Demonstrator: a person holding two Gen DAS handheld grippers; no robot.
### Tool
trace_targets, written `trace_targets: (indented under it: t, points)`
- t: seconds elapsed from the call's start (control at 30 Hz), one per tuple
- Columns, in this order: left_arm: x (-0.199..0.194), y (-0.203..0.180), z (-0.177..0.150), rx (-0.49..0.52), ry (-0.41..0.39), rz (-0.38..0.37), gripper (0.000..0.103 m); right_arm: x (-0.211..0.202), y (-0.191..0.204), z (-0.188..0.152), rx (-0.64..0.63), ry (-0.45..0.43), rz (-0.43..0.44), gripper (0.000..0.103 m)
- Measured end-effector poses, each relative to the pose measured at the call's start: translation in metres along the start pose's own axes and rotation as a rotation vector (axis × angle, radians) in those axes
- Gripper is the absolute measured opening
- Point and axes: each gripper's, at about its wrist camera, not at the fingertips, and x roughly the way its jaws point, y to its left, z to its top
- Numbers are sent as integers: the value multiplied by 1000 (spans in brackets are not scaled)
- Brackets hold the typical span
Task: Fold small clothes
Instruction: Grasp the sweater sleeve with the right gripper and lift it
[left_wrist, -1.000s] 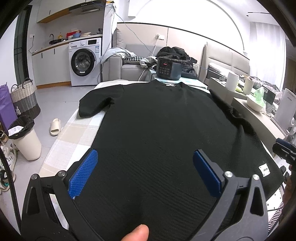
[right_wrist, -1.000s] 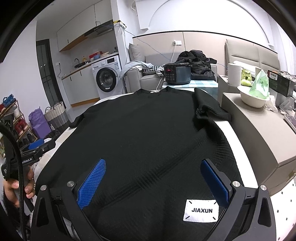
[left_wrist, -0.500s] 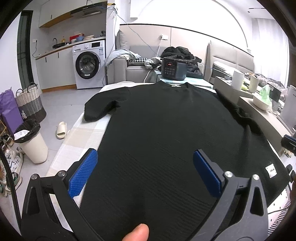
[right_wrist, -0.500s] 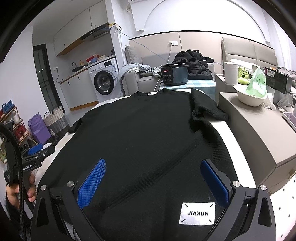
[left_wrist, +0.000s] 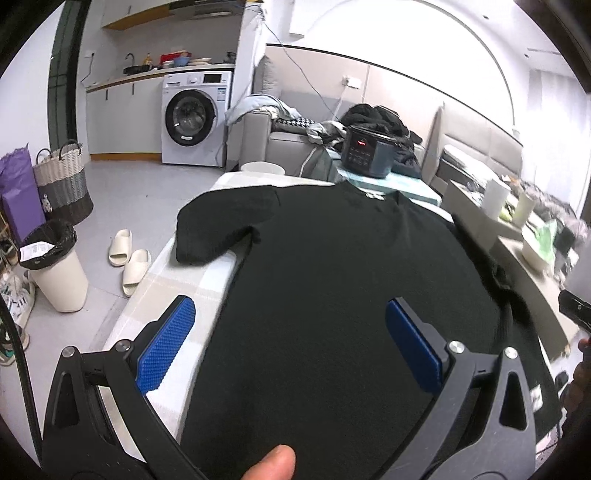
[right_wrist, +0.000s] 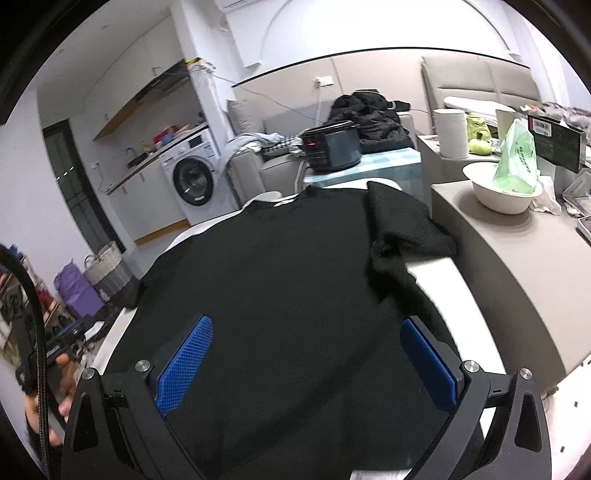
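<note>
Lying flat and face-down-or-up (cannot tell which), black T-shirt (left_wrist: 332, 295) covers most of the tabletop (left_wrist: 184, 273), collar at the far end toward the dark cooker (left_wrist: 367, 155), hem at the near end under both tools.

Item, left gripper (left_wrist: 291, 347): jaws released, spread wide, blue pads to either side of the shirt's near-left body; nothing between them. A thumb tip shows at the bottom edge.

Item, right gripper (right_wrist: 306, 362): jaws released, equally wide, over the shirt's near-right body; nothing gripped.

Change noted: against the frames of a second ago, both cameras sit higher and are tipped down more, and the white JIAXUN label that lay between the right jaws is gone from the right view. The shirt itself keeps its spread shape. Judgement: the tools are repositioning over the garment, and no fold has begun; the first grasp is yet to be made.

Views compared. Left wrist only: shirt's left sleeve (left_wrist: 221, 225) spread out flat on the checked cloth, slippers (left_wrist: 129, 258) and bin (left_wrist: 55, 269) on the floor beyond it. Right wrist only: right sleeve (right_wrist: 402, 225) already doubled in on itself near the collar, bunched at its inner edge, beside the grey counter with the white bowl (right_wrist: 502, 195).
</note>
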Motion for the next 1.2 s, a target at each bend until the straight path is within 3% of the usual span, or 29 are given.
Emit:
trace_targets:
  t: [0.1, 0.17, 0.47, 0.77, 0.9, 0.97, 1.03, 1.07, 1.1, 1.2]
  points:
    - [15, 7, 11, -14, 12, -10, 102, 22, -15, 20, 50, 36, -74, 85]
    - [26, 8, 18, -18, 29, -18, 102, 37, -24, 32, 69, 64, -116, 84]
    - [80, -4, 45, 53, 60, 17, 102, 103, -86, 66, 357, 163, -55, 72]
    - [126, -6, 54, 49, 102, 29, 102, 147, -137, 79, 628, 166, -119, 71]
    - [142, -10, 55, 51, 123, 20, 102, 161, -156, 85, 727, 160, -138, 64]
    - [148, -11, 56, 52, 128, 15, 102, 170, -164, 87, 760, 169, -163, 54]
    - [152, -14, 56, 56, 131, 11, 102, 175, -169, 92, 782, 163, -220, 32]
    - [154, -15, 57, 58, 132, 10, 102, 176, -170, 93, 787, 164, -235, 14]
    - [156, -17, 57, 59, 133, 10, 102, 177, -170, 95, 776, 164, -246, 7]
    - [155, -19, 58, 66, 124, 9, 102, 171, -146, 114, 557, 129, -330, 6]
